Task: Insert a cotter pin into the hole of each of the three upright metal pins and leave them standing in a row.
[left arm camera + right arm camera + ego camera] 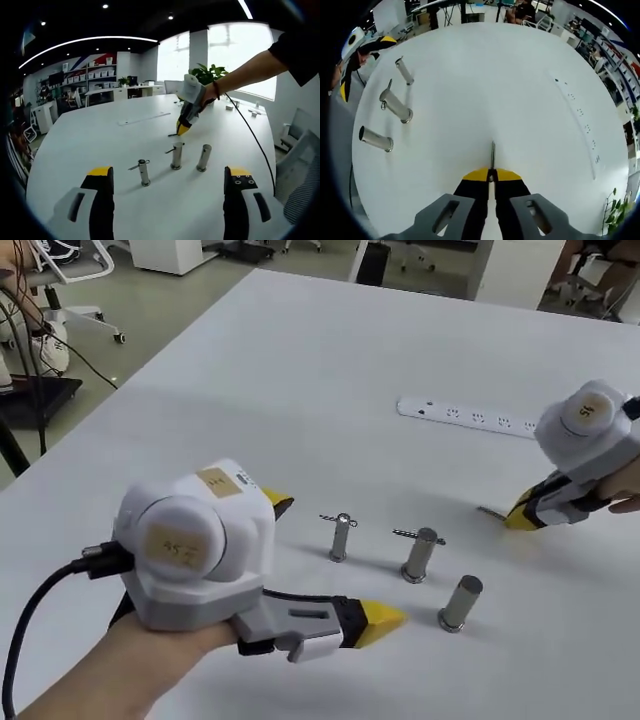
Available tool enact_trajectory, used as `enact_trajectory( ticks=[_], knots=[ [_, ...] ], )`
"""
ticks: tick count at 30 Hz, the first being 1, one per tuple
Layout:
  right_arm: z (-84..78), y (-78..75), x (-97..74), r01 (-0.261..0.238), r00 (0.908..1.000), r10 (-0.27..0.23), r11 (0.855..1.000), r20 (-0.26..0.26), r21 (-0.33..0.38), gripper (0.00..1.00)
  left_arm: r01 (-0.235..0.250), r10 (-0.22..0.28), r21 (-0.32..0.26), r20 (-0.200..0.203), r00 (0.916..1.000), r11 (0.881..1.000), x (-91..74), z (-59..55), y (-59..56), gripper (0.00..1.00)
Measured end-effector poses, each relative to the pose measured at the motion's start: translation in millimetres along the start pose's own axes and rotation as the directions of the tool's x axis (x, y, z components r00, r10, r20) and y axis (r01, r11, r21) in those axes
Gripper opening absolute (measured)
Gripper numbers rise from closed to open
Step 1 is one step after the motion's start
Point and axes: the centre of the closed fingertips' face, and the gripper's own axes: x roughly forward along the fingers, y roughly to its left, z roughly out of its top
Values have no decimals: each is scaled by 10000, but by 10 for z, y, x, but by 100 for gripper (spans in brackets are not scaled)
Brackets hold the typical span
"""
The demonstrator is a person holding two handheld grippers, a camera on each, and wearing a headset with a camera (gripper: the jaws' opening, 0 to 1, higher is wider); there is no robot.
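Lot: three upright metal pins, standing in a row on a white table (300,390). The left pin (341,537) is fitted with the first cotter pin (338,519) through its hole. The middle pin (421,555) is fitted likewise with the second cotter pin (415,535). The third pin (460,603) is unfilled. Two insertions of three are judged done and one is left. The last cotter pin (492,154) is pinched in the closed jaws of the right gripper (492,175), low at the table (contact cannot be told) and well apart from the third pin. The left gripper (169,174) is held wide and empty, near the row. A power strip (465,416) is noted beyond.
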Motion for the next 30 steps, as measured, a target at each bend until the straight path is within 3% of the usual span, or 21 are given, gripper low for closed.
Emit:
enact_trajectory(
  ticks=[4, 17, 22, 30],
  knots=[
    [17, 46, -7, 200, 9998, -201, 9991, -17, -362, 0, -86, 86, 76, 27, 10000, 9999, -7, 9, 23, 88],
    [88, 108, -102, 560, 9977, -545, 9978, 405, -365, 0, -49, 53, 108, -328, 9994, 9999, -13, -81, 34, 82],
    [193, 211, -214, 608, 9936, -555, 9968, 988, -519, 0, 46, -37, 229, -411, 9991, 9997, -9, -104, 5, 78],
    [426, 490, -446, 599, 9783, -359, 9918, 2040, -1129, 0, 325, -310, 316, -454, 9985, 9990, 4, -111, -94, 75]
  ],
)
